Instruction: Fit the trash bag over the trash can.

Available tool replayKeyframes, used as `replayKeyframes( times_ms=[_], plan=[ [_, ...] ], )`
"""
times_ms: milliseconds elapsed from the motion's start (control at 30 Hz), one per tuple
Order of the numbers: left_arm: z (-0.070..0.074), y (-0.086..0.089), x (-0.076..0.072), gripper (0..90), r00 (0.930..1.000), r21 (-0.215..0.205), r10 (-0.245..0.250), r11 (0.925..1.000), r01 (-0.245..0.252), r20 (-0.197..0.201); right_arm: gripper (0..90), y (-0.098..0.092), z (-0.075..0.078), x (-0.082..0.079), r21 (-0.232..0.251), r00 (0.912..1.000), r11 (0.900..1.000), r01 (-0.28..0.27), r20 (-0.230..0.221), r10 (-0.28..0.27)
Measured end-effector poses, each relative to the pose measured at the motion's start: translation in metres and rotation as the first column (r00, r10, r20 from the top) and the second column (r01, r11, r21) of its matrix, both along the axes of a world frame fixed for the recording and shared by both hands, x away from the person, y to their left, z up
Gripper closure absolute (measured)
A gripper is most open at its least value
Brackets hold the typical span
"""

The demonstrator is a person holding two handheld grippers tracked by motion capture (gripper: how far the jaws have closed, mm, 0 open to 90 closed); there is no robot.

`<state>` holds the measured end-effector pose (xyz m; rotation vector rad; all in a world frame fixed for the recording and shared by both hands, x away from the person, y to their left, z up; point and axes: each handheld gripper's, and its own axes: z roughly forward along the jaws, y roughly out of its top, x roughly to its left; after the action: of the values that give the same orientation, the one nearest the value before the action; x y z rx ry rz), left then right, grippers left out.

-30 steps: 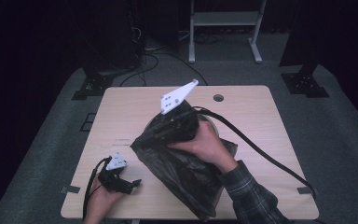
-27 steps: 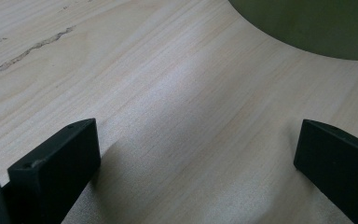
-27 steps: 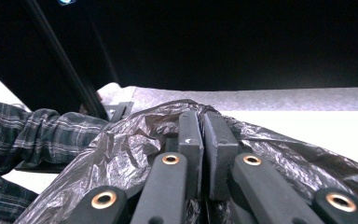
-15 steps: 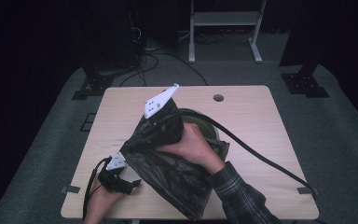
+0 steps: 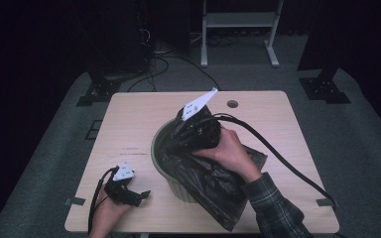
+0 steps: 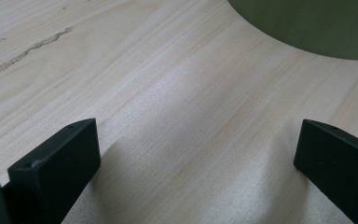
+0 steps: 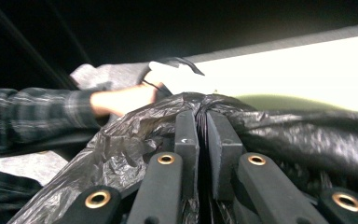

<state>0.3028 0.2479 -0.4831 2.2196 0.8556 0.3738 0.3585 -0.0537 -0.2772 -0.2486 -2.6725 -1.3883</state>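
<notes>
A pale green bin (image 5: 157, 157) stands in the middle of the wooden table (image 5: 129, 129). A crumpled black plastic bag (image 5: 213, 183) lies over its right side and spills toward the front edge. My right gripper (image 5: 181, 141) reaches over the bin's mouth, shut on a gathered fold of the bag (image 7: 121, 149); the right gripper (image 7: 203, 116) has its jaws pressed together with the film between them. My left gripper (image 5: 141, 196) rests on the table at the front left, open, with bare wood between its fingers (image 6: 60, 163). The bin's wall (image 6: 317, 23) shows beyond it.
A thick black cable (image 5: 287, 168) trails from the right gripper across the table's right half to its front right corner. A round cable hole (image 5: 232, 104) sits near the far edge. A white metal stand (image 5: 238, 20) and dark equipment are on the floor behind.
My right gripper swung left with the bag, then back to the right and a little down. The bag slid off the bin's left side, baring its green rim. The left gripper stayed put.
</notes>
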Motion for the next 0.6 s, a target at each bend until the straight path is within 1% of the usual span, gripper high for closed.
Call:
replayKeyframes(
  times_ms=[67,133,200,233,267,300,333,367,400,433,467,500,600],
  plan=[
    [0.000,0.000,0.000,0.0,1.0000,0.000,0.000,1.0000,0.000,0.000,81.9,-0.003,-0.001,0.002,-0.005,1.0000,1.000,0.007,-0.004,-0.007],
    [0.000,0.000,0.000,0.0,1.0000,0.000,0.000,1.0000,0.000,0.000,77.4,-0.008,-0.003,0.004,-0.032,0.9996,0.999,0.028,0.000,-0.028],
    [0.000,0.000,0.000,0.0,1.0000,0.000,0.000,1.0000,0.000,0.000,70.6,-0.013,-0.005,0.005,-0.018,0.9993,0.999,0.035,-0.012,-0.036],
    [0.000,0.000,0.000,0.0,1.0000,0.000,0.000,1.0000,0.000,0.000,63.7,-0.018,-0.006,0.005,-0.028,0.9990,0.999,0.042,-0.012,-0.043],
    [0.000,0.000,0.000,0.0,1.0000,0.000,0.000,1.0000,0.000,0.000,63.7,-0.018,-0.006,0.005,-0.028,0.9990,0.999,0.042,-0.012,-0.043],
    [0.000,0.000,0.000,0.0,1.0000,0.000,0.000,1.0000,0.000,0.000,61.1,-0.020,-0.005,0.005,-0.032,0.9989,0.998,0.047,-0.008,-0.047],
    [0.000,0.000,0.000,0.0,1.0000,0.000,0.000,1.0000,0.000,0.000,59.6,-0.024,-0.005,0.004,-0.020,0.9987,0.998,0.051,-0.003,-0.052],
    [0.000,0.000,0.000,0.0,1.0000,0.000,0.000,1.0000,0.000,0.000,58.0,-0.028,-0.004,0.004,-0.007,0.9985,0.999,0.053,-0.006,-0.054],
    [0.000,0.000,0.000,0.0,1.0000,0.000,0.000,1.0000,0.000,0.000,54.5,-0.037,0.000,0.005,-0.001,0.9965,0.997,0.083,0.004,-0.083],
    [0.000,0.000,0.000,0.0,1.0000,0.000,0.000,1.0000,0.000,0.000,54.5,-0.037,0.000,0.005,-0.001,0.9965,0.997,0.083,0.004,-0.083],
    [0.000,0.000,0.000,0.0,1.0000,0.000,0.000,1.0000,0.000,0.000,54.3,-0.041,0.002,0.006,0.008,0.9950,0.995,0.099,0.017,-0.099],
    [0.000,0.000,0.000,0.0,1.0000,0.000,0.000,1.0000,0.000,0.000,52.7,-0.049,0.006,0.009,0.024,0.9905,0.991,0.134,0.029,-0.134],
    [0.000,0.000,0.000,0.0,1.0000,0.000,0.000,1.0000,0.000,0.000,52.7,-0.062,0.010,0.016,0.035,0.9778,0.979,0.201,0.053,-0.203]
  ],
)
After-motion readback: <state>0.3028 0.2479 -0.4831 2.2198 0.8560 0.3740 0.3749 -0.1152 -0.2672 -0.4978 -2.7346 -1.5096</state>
